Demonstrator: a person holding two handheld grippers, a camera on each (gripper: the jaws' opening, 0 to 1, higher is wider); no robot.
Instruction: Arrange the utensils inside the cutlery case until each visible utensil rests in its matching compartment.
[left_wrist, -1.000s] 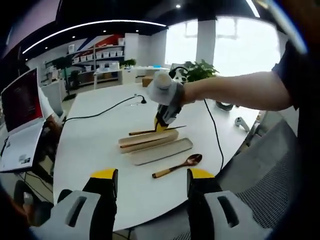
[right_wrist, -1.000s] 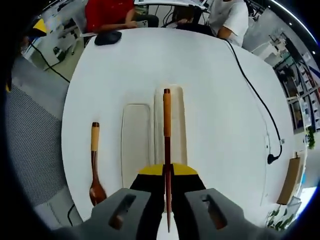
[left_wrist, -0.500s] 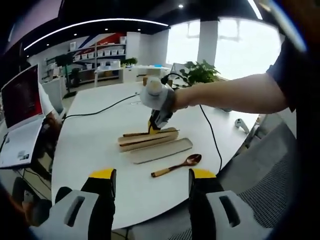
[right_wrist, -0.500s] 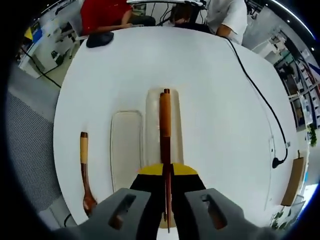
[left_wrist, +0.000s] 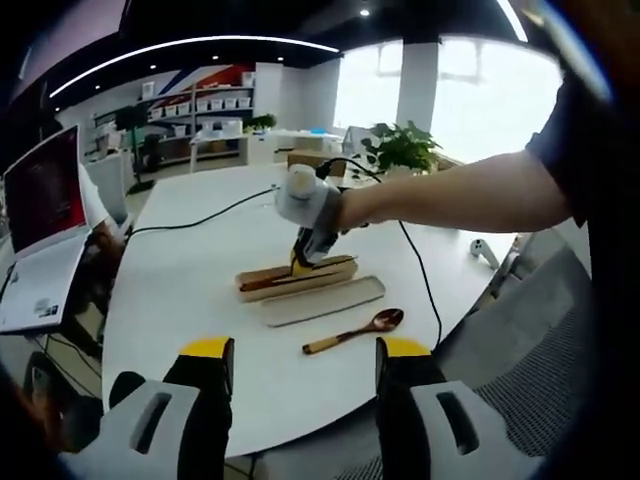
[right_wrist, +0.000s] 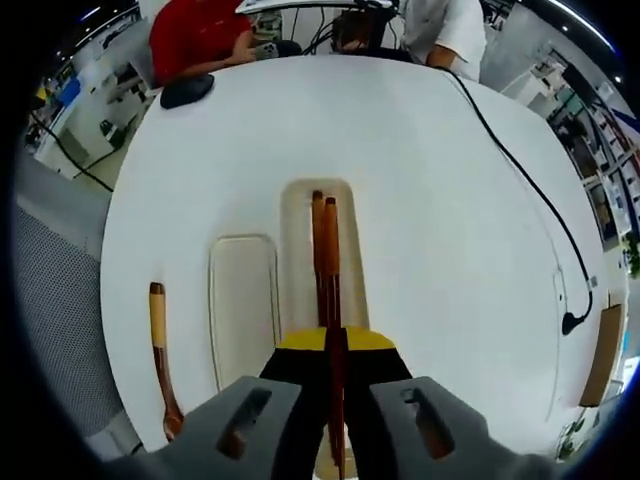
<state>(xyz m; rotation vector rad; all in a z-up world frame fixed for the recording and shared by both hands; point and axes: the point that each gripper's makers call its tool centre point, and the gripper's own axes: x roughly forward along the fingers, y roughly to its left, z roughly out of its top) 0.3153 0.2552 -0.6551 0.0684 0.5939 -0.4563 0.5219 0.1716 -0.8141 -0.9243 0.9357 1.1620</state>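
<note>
The chopsticks, a thin wooden pair with lighter handles, hang just over the right-hand tray of the cutlery case, lined up with its length and low inside it; whether the far ends touch the floor cannot be told. They look light, rigid and smooth, so they would probably slide or scissor apart if pinched loosely, and a hold near one end, as here, lets the long free part drop in flat. The right gripper has its jaws clamped on the pair's near end. In the left gripper view that same gripper sits at the case's far tray. The neighbouring lid-like tray holds nothing. A wooden spoon lies on the white table, beside the case. The left gripper hovers with jaws apart, holding nothing, well short of the spoon.
</note>
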